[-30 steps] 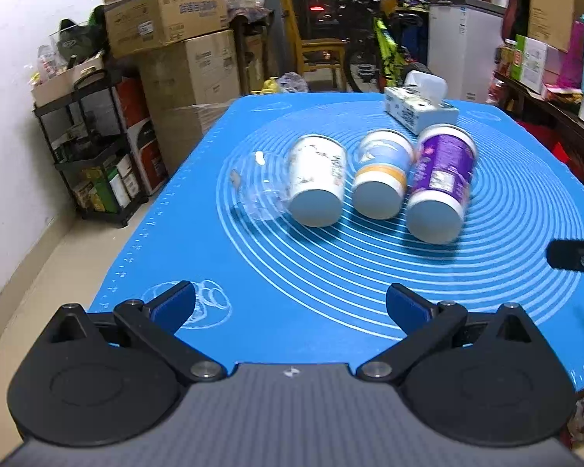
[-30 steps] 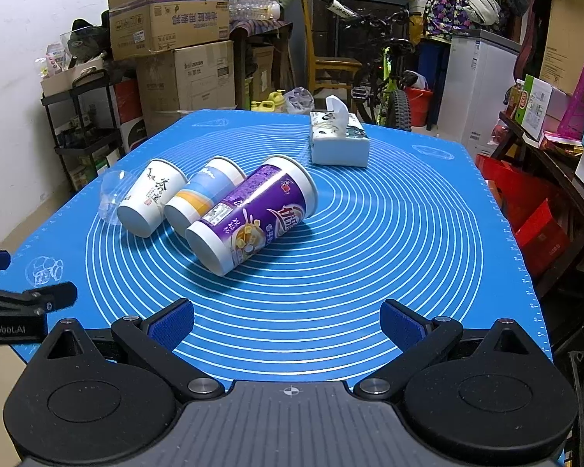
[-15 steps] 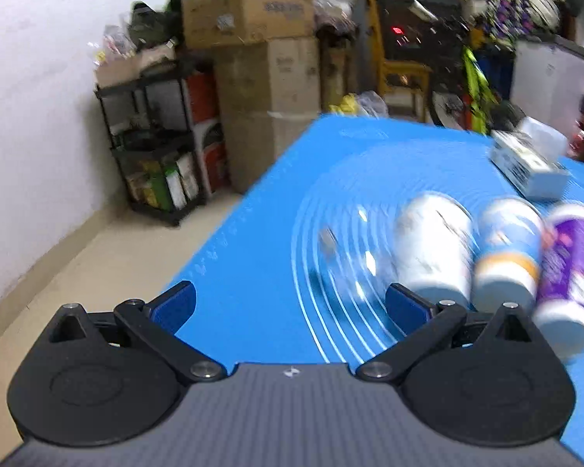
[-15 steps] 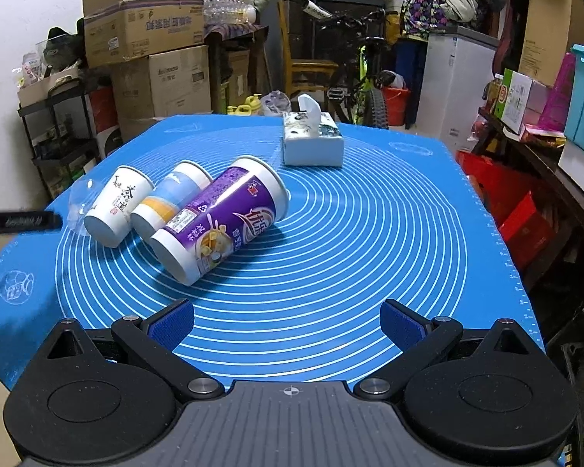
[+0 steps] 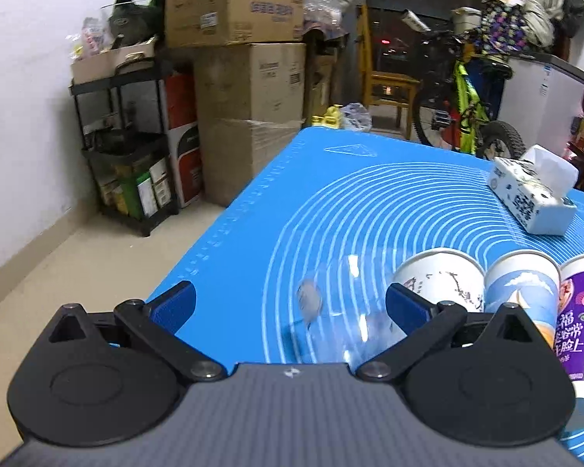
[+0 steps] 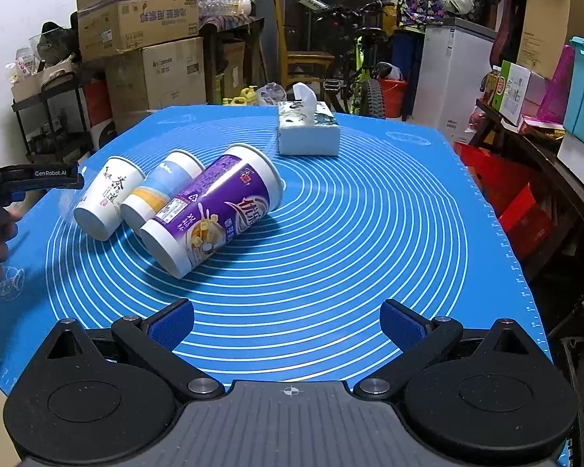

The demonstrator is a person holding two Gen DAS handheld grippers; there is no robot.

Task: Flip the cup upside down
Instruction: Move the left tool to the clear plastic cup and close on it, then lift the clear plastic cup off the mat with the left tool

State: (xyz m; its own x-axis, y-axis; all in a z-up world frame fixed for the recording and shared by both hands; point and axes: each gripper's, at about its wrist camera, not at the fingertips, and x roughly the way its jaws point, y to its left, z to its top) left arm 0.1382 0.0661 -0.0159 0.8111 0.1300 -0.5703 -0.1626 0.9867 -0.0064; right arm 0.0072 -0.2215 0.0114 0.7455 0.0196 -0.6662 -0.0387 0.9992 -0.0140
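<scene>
On the blue bench (image 6: pixel 370 233), four cups are lying sideways, none flipped yet. Between the wide-spread fingers of the left hand-held gripper (image 5: pixel 290 305) a clear plastic cup (image 5: pixel 331 311) is sitting ungrasped, plain only in the left view. Well back, the right hand-held gripper (image 6: pixel 287 321) is gaping empty, showing the purple cup (image 6: pixel 214 210) whole.
</scene>
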